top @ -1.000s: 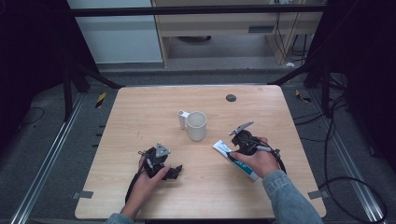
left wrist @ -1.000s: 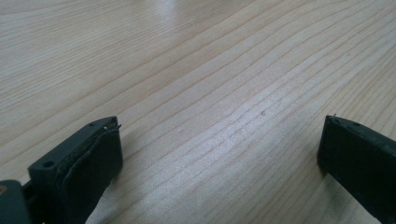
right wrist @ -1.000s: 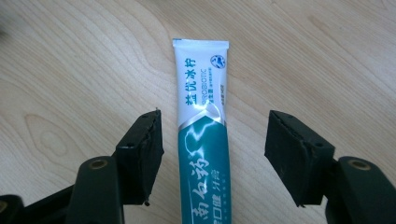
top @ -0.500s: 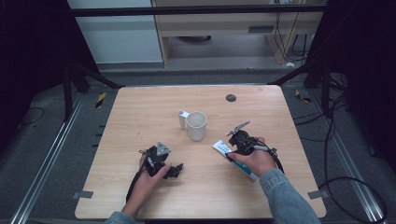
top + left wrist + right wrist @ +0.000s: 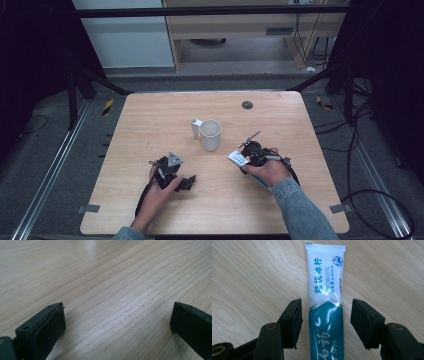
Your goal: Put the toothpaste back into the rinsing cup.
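Here the right claw (image 5: 325, 323) has been closing astride the toothpaste tube (image 5: 325, 305) (untouched) on the wooden table (image 5: 150, 125); left claw (image 5: 117, 325) gapes.

Even overhead light brightens the table (image 5: 150, 210) in the high view; surroundings from nine to three o'clock sink into darkness. Soft glare streaks the wood toward twelve o'clock in the left gripper view. Near jaws blur slightly.

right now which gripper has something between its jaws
The right gripper: a toothpaste tube lies between its jaws, untouched. The left gripper straddles bare table.
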`<state>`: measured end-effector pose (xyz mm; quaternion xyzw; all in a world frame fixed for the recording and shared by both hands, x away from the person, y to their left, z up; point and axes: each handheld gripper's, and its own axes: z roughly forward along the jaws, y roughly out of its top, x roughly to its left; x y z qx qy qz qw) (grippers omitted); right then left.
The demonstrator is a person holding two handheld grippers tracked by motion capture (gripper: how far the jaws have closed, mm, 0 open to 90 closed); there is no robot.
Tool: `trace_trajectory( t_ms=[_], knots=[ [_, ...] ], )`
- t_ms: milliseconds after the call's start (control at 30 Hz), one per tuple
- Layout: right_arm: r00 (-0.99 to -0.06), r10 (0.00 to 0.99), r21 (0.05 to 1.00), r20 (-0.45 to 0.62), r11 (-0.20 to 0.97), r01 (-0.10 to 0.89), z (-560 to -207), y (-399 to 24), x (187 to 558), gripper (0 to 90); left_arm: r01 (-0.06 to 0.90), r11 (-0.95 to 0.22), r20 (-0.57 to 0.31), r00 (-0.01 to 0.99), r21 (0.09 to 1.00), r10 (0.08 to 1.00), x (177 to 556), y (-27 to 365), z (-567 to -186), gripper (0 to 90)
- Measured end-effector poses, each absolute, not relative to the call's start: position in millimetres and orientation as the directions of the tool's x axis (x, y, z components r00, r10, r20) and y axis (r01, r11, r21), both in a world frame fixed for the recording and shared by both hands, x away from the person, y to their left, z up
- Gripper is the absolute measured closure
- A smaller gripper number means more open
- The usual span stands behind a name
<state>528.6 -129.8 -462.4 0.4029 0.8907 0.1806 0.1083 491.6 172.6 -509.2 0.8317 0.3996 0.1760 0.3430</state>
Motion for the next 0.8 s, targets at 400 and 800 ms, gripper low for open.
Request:
trace_trajectory(
  t_ms=[400, 800],
  knots=[
    [-0.644, 0.764, 0.387, -0.040, 0.606, 0.695, -468.5, -126.9, 534.1, 48.6, 0.544, -0.445, 0.019, 0.619, 0.711, 0.785, 491.6, 172.5, -509.2, 0.0],
    [-0.644, 0.764, 0.379, -0.044, 0.610, 0.696, -471.3, -124.0, 534.9, 53.9, 0.544, -0.446, 0.019, 0.619, 0.711, 0.785, 491.6, 172.5, -509.2, 0.0]
  ],
)
